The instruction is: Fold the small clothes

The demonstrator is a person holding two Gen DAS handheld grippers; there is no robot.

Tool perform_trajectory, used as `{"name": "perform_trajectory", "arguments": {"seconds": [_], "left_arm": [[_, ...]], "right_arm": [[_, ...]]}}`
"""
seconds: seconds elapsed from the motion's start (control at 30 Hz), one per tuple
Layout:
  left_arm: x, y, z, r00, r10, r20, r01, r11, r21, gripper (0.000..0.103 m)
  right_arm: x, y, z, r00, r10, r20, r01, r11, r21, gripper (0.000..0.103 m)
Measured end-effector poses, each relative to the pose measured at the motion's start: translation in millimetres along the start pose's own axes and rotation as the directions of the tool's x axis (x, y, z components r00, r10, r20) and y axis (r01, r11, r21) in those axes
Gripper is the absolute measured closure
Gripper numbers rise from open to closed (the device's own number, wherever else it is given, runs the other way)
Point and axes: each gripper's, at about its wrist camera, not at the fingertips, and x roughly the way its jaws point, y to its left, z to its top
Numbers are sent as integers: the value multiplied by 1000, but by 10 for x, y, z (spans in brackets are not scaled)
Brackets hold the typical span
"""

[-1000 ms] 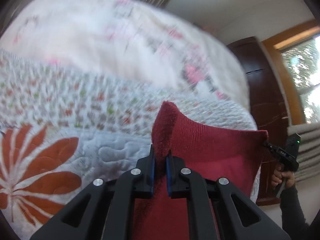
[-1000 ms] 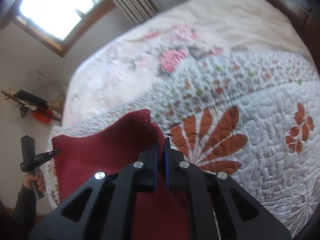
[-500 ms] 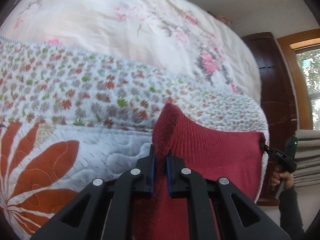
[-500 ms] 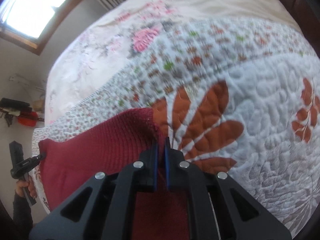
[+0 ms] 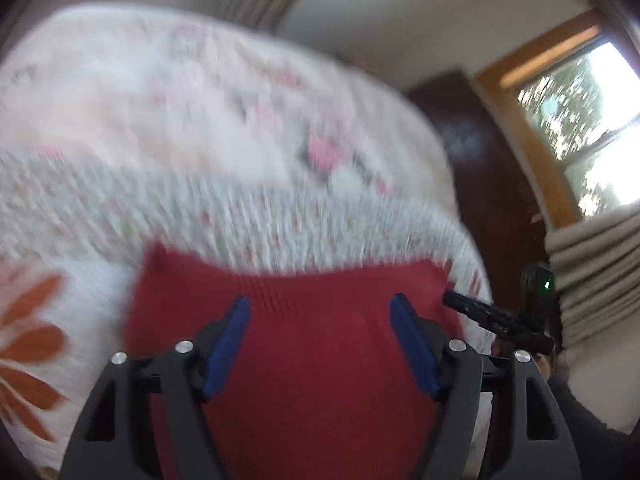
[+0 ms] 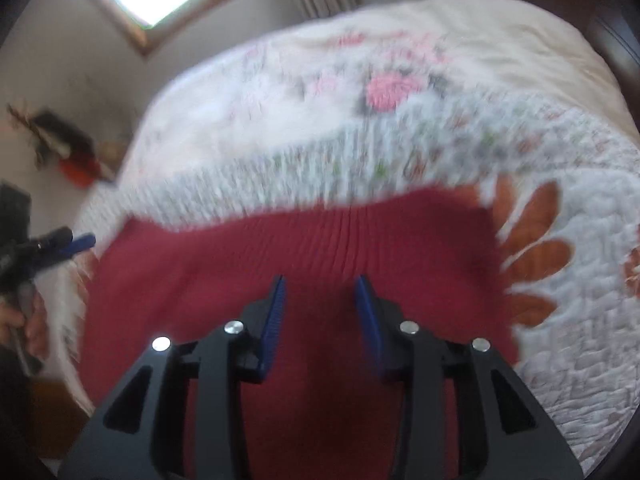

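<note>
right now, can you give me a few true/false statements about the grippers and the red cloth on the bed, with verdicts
1. The left hand-held gripper is shut on the red cloth. False: its blue pads stand wide apart with nothing clamped between them.
2. The right hand-held gripper is open. True.
3. The red cloth lies on the quilt. True.
4. The red cloth is a smooth, shiny fabric. False: it shows a ribbed knit texture.
5. The cloth sits beside an orange leaf print on the quilt. True.
6. Both views are sharp. False: the bedding is motion-blurred in both.
</note>
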Motion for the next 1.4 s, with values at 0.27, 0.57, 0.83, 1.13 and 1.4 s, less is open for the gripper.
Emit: {"name": "perform_trajectory", "arguments": {"seconds": [0.27,0.57,0.83,1.13,1.4], "left_arm": [[55,-90,-113,995,97,2,-97,995,27,34],[111,-317,-561,957,286,42,-288,935,207,34],[-849,-394,-1158,965,108,239,-161,964,213,20],[-420,-79,-1499,939,306,155,-328,934,144,14],[-484,-593,-1936,954,188,233,-251,927,280,13]], "right_arm": [[-204,-111,-50,997,-43,61,41,998,40,63],[-2,463,-394,992,-90,86,106,971,-214,54],[-885,128,-901,981,22,191,-15,999,-37,55],[-718,73,-1426,988,-55,144,59,998,-21,52],[-727,327,-2041,994,24,109,-9,989,-144,54]]}}
